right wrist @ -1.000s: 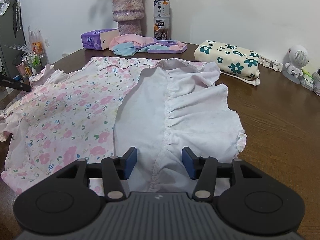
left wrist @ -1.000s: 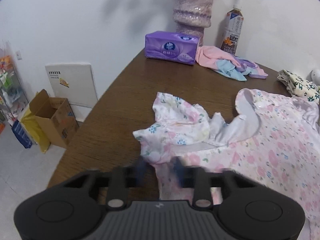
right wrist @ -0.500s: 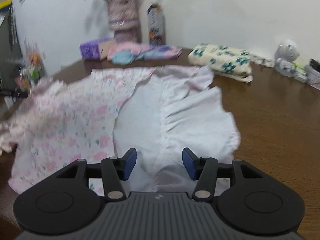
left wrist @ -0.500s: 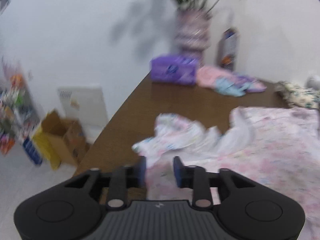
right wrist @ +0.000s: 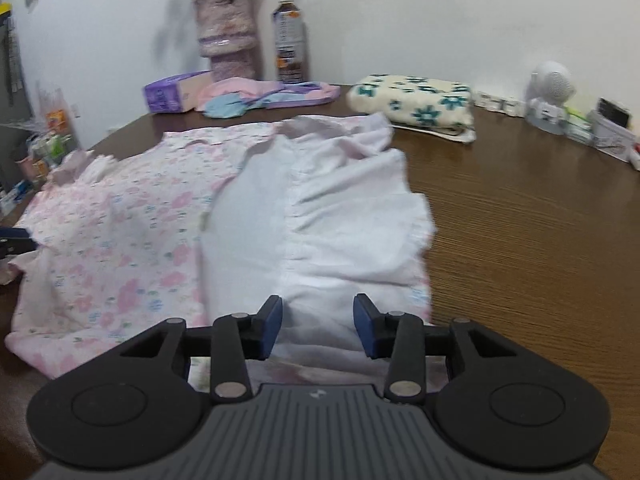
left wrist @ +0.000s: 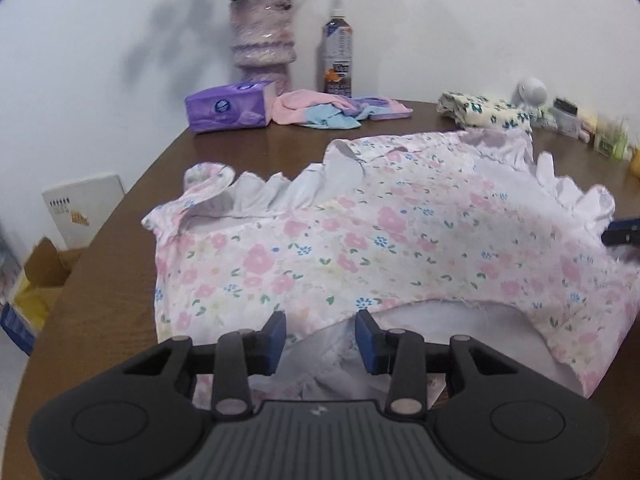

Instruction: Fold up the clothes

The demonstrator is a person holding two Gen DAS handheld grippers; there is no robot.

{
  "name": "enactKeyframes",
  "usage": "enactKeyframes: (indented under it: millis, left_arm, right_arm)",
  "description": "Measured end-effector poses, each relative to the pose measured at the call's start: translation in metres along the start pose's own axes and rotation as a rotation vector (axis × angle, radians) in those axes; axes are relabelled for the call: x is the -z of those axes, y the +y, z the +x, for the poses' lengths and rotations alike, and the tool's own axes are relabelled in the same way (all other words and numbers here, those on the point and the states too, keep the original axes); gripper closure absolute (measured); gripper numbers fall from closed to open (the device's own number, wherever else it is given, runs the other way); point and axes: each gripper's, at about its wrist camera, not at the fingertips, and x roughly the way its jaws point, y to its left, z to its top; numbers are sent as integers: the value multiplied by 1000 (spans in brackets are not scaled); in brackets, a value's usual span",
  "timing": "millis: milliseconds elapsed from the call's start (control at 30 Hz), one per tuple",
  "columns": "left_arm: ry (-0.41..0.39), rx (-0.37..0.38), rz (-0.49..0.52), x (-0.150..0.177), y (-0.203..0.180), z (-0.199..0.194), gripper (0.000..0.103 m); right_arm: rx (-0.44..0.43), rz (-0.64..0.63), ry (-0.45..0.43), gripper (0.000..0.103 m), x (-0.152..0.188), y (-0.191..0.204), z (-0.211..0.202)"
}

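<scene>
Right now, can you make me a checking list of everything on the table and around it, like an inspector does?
Surface: brown wooden table, mostly bare on its right side.
Job's things: flowery pink dress spread out, its right side turned over so the white inside shows.
Clutter: folded flower-print cloth, pink and blue clothes, purple tissue box, vase of flowers, drink bottle, white round gadget, small boxes.
Grippers: left gripper open over the dress edge; right gripper open over the white part.
Cables: nothing seen.
Surroundings: white wall, cardboard box on the floor.
</scene>
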Motion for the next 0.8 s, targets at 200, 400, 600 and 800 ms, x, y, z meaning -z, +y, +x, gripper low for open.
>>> enactKeyframes:
  millis: [200,400,600,800]
  left_arm:
    - [0,-85,6,-4,-2,-6,70]
    - [-149,104,126,-9,-74,-43,70]
    - [-85,216,246,17,-134,-34,72]
    - [-68,181,226,38,-135,-33,75]
  right_arm:
    - [-60,42,-48,64,11,-5,-30]
    - [-124,-34,-58,64,26,19,-50]
    - [-92,-94,-47,64,40,31,-48]
    - [12,-86,-48,63,50,18,-52]
